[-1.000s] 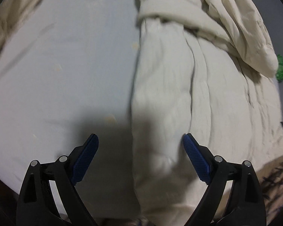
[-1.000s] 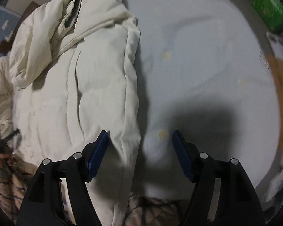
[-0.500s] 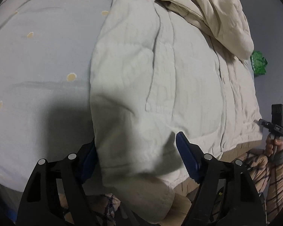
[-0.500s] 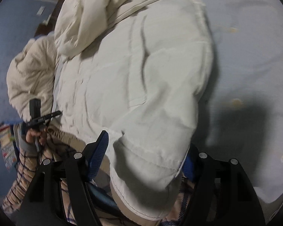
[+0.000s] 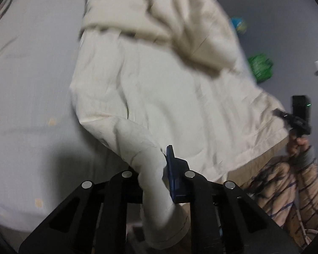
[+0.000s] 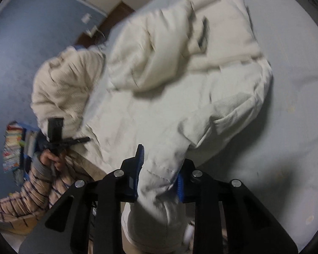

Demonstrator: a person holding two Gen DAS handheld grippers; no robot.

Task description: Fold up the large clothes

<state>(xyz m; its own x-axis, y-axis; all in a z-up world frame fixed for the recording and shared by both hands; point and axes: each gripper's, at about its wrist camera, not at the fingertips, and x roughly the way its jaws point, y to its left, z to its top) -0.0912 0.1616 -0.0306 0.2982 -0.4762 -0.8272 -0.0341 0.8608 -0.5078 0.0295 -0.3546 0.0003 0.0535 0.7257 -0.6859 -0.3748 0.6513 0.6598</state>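
A cream padded coat point(image 5: 159, 84) lies spread on a pale grey bed sheet point(image 5: 31, 74), its hood point(image 5: 180, 27) bunched at the far end. My left gripper point(image 5: 153, 163) is closing its jaws on the coat's near left hem corner, and the fabric is pinched between the blue pads and lifted. In the right wrist view the same coat point(image 6: 169, 105) fills the middle. My right gripper point(image 6: 160, 167) is closing too, with the opposite hem corner squeezed between its pads. Both views are blurred.
A hand in a plaid sleeve point(image 5: 296, 146) holds the other gripper at the bed's near edge. A second cream knit garment point(image 6: 63, 84) lies at the left of the bed. Green packets point(image 5: 260, 67) and a colourful stack point(image 6: 12, 148) sit on the blue floor.
Both grippers went from wide open around the coat's bottom corners to pinched on them. Both have risen, pulling the hem up off the sheet.
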